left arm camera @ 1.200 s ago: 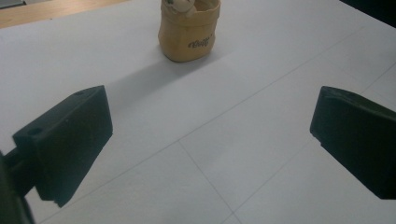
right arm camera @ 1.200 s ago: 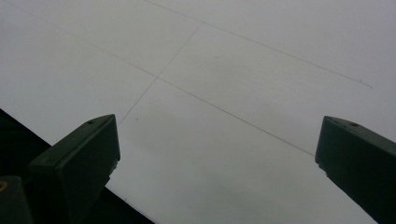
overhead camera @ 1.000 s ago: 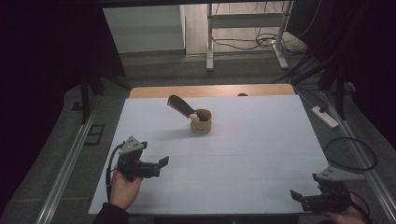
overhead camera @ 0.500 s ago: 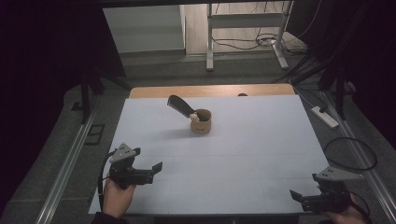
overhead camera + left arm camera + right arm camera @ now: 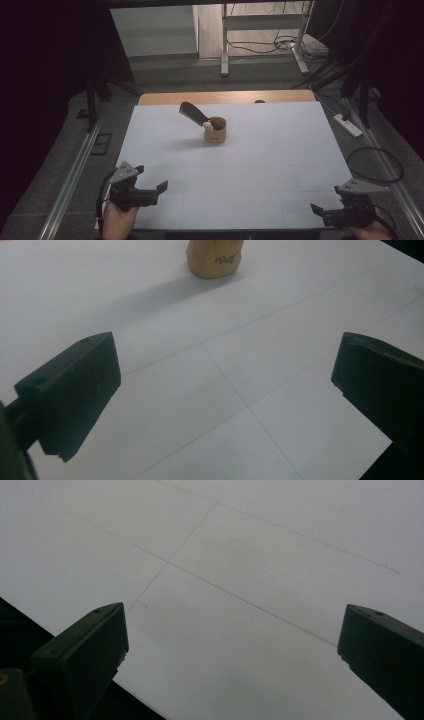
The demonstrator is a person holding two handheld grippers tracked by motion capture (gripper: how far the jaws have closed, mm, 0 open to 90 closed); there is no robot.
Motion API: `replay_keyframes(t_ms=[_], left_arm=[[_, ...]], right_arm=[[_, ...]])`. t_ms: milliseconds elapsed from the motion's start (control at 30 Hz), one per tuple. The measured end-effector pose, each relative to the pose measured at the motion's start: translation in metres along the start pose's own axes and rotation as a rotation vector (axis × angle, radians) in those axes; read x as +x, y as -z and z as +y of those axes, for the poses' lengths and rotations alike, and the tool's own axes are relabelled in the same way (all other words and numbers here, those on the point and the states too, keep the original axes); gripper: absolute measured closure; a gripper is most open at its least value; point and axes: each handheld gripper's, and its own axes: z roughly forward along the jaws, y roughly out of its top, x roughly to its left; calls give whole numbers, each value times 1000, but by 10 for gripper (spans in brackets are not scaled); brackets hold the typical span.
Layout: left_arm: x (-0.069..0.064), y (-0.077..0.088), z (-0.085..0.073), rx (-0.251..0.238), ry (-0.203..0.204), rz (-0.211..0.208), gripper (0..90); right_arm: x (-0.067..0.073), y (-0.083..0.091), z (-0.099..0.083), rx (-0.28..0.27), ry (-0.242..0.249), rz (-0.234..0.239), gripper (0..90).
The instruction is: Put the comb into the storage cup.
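Observation:
A small tan cup (image 5: 215, 130) stands on the white table (image 5: 260, 150), toward the back middle. A dark comb-like tool (image 5: 192, 111) leans out of it to the left, beside something pale inside. The cup's lower part (image 5: 215, 259) appears at the top of the left gripper view. My left gripper (image 5: 159, 189) hovers open at the front left corner, with nothing between its jaws (image 5: 225, 390). At the front right edge my right gripper (image 5: 316, 211) is open too, over bare table (image 5: 230, 645).
A bare wooden strip (image 5: 225, 97) runs along the table's far edge. Metal rails (image 5: 75, 170) flank both sides. A white power strip (image 5: 348, 125) and cables lie on the floor to the right. A metal frame (image 5: 260, 30) stands beyond the table.
My left gripper has drawn back toward the front left corner of the table, staying open. The right gripper has not moved.

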Motion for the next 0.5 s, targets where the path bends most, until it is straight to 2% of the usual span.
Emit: replay_keyframes(t_ms=[500], left_arm=[[1,20,-19,10,33,33,2]], right_arm=[[0,0,0,1,-1,-1,0]])
